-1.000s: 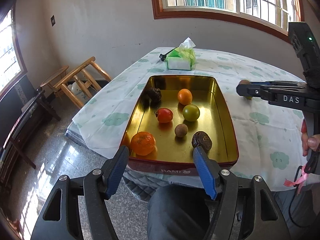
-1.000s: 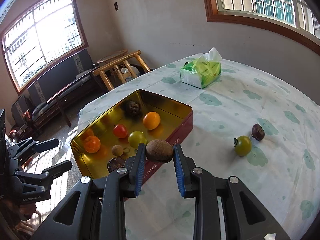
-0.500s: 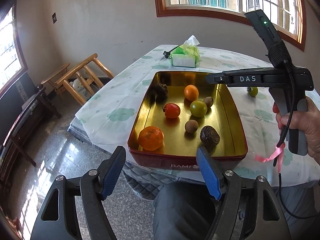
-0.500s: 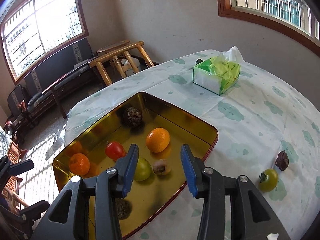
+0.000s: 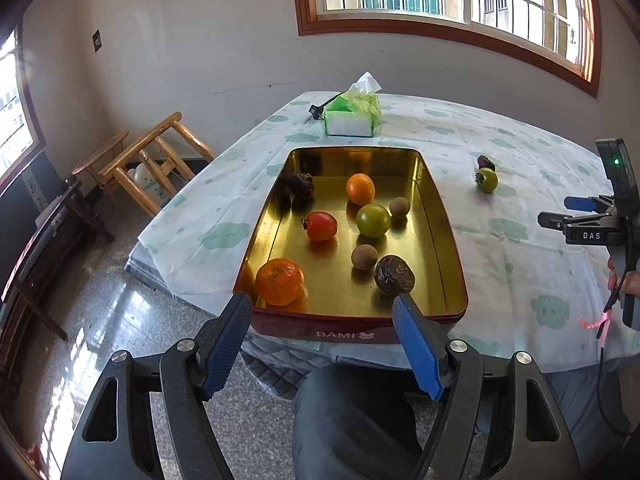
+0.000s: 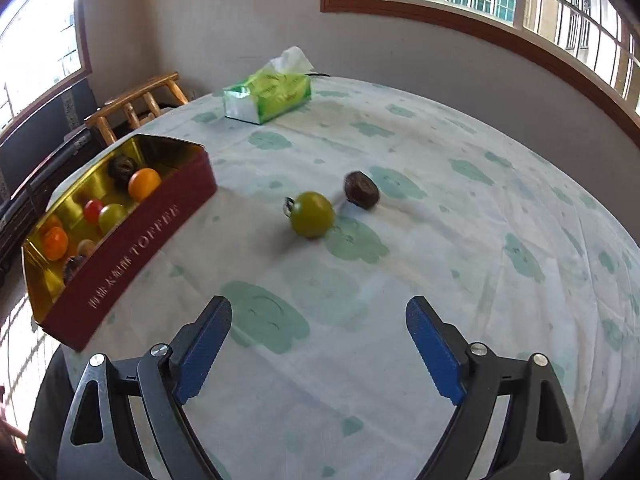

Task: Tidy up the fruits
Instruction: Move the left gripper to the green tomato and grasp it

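right fingers: your right gripper [image 6: 318, 340] has just been opening, blue pads [image 6: 204, 354] now spread wide, nothing between them, aimed down at bare tabletop [image 6: 460, 248].
left fingers: your left gripper [image 5: 326, 340] sits about half open, empty, parked over the near wall of the tin [image 5: 452, 264], not touching any fruit.
step in hand: drop-off looks done, you're on the approach to the next loose fruit.
loose fruit: green tomato [image 6: 312, 214] and dark wrinkled fruit [image 6: 361, 195] sit close together on the tabletop, well apart from the tin and ahead of your right fingers.
already in tin: two oranges [image 5: 279, 281], red tomato [image 5: 321, 226], a second green tomato [image 5: 373, 220], two small brown fruits [image 5: 364, 257], two dark wrinkled ones [image 5: 394, 275].
progress: judged mostly done, two pieces left out.
next move: push the right fingers forward and down so the pads straddle the green tomato, then close; it's the nearer one.
watch: it's round and may roll; the dark fruit is just beside it, so keep the far pad from nudging it.
other: tissue box [image 6: 267, 94] at the far end, out of your way.
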The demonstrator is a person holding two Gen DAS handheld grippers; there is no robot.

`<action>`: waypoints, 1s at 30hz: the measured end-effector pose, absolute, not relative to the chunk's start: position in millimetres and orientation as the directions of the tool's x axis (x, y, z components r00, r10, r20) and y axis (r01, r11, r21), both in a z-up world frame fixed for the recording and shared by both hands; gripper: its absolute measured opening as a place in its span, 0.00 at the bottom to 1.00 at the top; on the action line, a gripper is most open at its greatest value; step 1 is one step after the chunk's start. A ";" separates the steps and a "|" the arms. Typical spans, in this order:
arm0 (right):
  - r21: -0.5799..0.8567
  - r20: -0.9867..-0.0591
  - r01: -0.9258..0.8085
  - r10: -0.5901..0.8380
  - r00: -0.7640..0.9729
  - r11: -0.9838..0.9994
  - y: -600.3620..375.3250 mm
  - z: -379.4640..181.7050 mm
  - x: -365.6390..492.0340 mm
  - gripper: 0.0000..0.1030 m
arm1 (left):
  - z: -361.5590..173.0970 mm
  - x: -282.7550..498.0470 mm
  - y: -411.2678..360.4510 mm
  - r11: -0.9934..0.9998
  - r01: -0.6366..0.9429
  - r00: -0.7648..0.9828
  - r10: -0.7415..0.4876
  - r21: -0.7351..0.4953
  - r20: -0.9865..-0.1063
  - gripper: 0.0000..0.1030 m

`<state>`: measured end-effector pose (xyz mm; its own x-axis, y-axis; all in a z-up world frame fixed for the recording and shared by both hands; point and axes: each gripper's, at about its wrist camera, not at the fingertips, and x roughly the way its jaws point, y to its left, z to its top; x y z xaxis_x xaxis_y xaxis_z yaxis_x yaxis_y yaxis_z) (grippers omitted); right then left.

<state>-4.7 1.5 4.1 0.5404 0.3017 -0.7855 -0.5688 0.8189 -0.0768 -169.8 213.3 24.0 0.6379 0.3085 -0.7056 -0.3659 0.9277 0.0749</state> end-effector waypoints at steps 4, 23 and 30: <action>-0.159 -0.813 -0.441 0.136 0.565 0.883 -60.1 -15.0 18.5 0.92 | 29.4 -162.3 199.1 0.935 -0.338 0.645 0.316 0.111 -0.696 0.71; -0.029 -0.806 -0.290 0.149 0.573 0.956 -140.4 -23.9 45.1 1.00 | 40.2 -57.1 100.6 0.985 -0.129 0.733 0.170 0.112 -0.658 0.71; -0.027 -0.806 -0.291 0.151 0.573 0.956 -141.1 -24.3 45.4 1.00 | 21.6 15.3 77.2 0.999 -0.038 0.689 0.053 0.037 -0.723 0.71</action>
